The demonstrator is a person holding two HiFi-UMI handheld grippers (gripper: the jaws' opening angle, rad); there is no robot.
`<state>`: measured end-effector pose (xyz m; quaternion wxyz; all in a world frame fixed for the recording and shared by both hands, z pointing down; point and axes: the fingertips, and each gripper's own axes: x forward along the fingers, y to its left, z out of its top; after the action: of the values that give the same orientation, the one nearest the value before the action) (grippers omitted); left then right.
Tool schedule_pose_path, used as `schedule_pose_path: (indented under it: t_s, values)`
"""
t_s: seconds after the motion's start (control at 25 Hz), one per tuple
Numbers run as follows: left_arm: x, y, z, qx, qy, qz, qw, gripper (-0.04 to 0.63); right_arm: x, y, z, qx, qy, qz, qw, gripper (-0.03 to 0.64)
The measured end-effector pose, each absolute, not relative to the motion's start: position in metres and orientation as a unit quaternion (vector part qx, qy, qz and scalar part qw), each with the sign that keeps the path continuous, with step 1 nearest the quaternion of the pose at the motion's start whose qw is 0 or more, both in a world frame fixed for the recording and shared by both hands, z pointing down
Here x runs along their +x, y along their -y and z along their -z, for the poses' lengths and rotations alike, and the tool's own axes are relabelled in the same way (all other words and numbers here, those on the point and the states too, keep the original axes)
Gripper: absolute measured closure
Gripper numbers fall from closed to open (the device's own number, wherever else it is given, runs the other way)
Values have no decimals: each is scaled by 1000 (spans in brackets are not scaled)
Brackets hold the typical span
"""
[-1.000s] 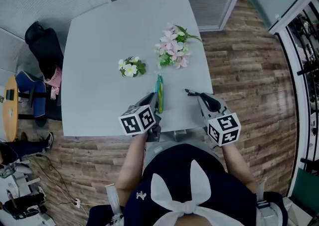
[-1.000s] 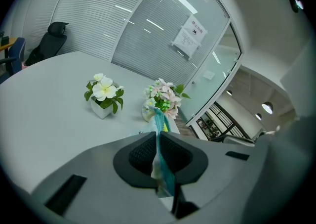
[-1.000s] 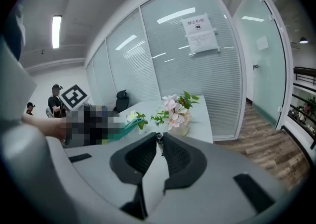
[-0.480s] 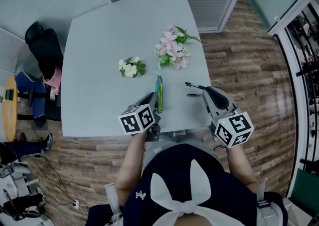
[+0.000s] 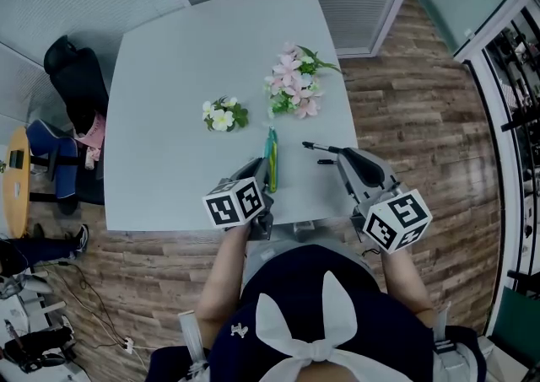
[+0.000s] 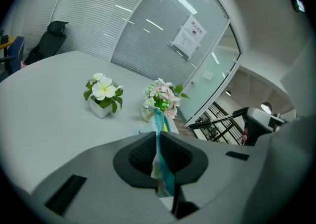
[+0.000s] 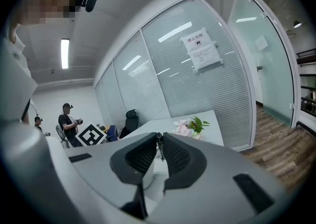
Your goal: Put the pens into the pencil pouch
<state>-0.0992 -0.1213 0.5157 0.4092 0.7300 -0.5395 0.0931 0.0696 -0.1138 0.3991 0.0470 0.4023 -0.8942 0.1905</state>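
On the grey table [image 5: 169, 77], near its front edge, the teal pencil pouch [image 5: 271, 153] is clamped by the left gripper [image 5: 263, 176]. Above the table's front right corner, a black pen [image 5: 319, 147] is pinched in the right gripper [image 5: 339, 154].

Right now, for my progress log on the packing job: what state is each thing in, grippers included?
Left gripper: shut on the pouch.
Right gripper: shut on the pen.
Pouch: on edge, pinched at one end; zipped or open, cannot tell.
Pen: clamped, outside the pouch.
White flower pot: upright on the table.
Pink flower pot: upright.
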Motion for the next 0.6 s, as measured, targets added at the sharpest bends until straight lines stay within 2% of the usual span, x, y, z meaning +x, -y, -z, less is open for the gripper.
schedule_pose_path:
  t_s: [0.6]
  values:
    - [-95, 119, -517, 731, 536, -95, 411, 554, 24, 101, -388, 347, 918, -183, 48, 568]
